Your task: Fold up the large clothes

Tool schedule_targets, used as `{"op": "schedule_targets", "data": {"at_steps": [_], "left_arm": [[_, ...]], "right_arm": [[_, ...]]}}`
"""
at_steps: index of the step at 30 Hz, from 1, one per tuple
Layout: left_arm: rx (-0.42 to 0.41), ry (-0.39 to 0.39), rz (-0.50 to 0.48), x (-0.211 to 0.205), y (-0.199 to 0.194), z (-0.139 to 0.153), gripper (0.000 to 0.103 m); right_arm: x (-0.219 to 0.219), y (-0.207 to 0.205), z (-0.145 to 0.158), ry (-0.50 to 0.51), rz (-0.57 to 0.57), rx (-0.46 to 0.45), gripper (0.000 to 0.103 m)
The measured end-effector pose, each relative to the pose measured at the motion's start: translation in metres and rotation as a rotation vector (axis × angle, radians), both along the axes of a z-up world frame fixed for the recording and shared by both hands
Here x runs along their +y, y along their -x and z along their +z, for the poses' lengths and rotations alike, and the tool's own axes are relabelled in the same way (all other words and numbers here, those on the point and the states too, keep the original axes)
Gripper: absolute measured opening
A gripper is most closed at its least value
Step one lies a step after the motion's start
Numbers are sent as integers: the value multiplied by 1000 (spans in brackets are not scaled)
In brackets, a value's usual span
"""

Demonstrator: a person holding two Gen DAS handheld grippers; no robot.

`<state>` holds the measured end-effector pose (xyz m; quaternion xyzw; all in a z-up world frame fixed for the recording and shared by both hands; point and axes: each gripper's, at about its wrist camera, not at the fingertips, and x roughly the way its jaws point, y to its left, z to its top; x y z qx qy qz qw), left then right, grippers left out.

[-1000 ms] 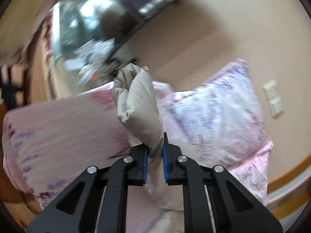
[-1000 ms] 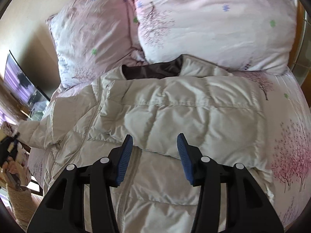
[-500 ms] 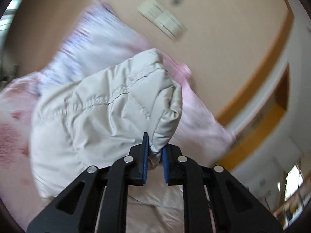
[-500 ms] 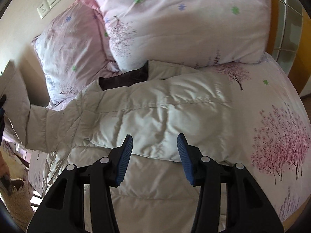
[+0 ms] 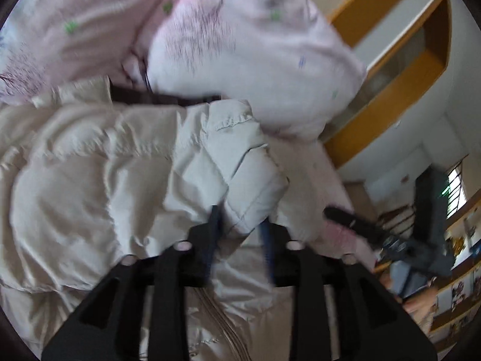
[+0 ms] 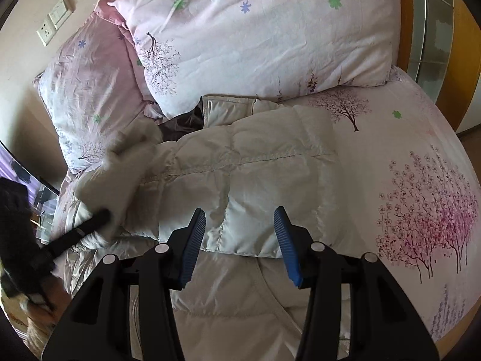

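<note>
A cream puffer jacket (image 6: pixel 240 180) lies on the bed, one sleeve folded flat across its chest. My left gripper (image 5: pixel 240 222) has the other sleeve's cuff (image 5: pixel 249 186) between its fingers, over the jacket body (image 5: pixel 90 180); the jaws stand partly apart and the view is blurred. In the right wrist view the left gripper (image 6: pixel 90 225) shows blurred at the left with the sleeve (image 6: pixel 120 168) draped over the jacket's left side. My right gripper (image 6: pixel 240 234) is open and empty, just above the folded sleeve's lower edge.
Two pink floral pillows (image 6: pixel 264 30) (image 6: pixel 90 84) lean at the head of the bed. The floral sheet (image 6: pixel 421 180) lies bare on the right. A wooden bed frame (image 6: pixel 463 60) stands at the far right. Wall switches (image 6: pixel 55 19) sit at upper left.
My left gripper has swung the sleeve from high in the air down and across onto the jacket body, and its jaws have widened. The right gripper has stayed open, shifting slightly.
</note>
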<state>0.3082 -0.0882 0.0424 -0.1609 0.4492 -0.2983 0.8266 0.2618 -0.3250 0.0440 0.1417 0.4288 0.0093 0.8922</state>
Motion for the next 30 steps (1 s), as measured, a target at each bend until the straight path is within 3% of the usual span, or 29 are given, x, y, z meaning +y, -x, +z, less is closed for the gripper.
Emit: {"op": "schedule_targets", "data": {"at_steps": [1,4,9,16,19,21,22,23,27,30], "left_arm": [[8,-12,-13,-6,-4,-5,67],[-21,-29,-23,-9,2,-4,87],[-97,-27,-11,26,27,24,100],[-185,-107,207,123,71,36,101],[-194,-193,307,164,89,30,101],[-182,-267,364,186,92,22,101],[-171,-301,389,195,91,18,101],[-159,-322,408,203,92,14,101],[-127,-361,475,231,98,4,101],[-122,-370,513,248,104,-1,101]], "right_arm": [[0,-1,0,-7,1,2,49],[0,-6,-1,-55,11,11,49],[10,-19,-6,-179,65,41,49],[41,-43,-32,-287,158,144,49],[56,-51,-43,-292,182,179,49],[67,-57,-51,-294,209,198,39],[72,-58,-53,-291,217,201,20],[77,-57,-52,-271,212,189,15],[71,-48,-37,-225,143,88,10],[57,-48,-46,-208,58,114,10]]}}
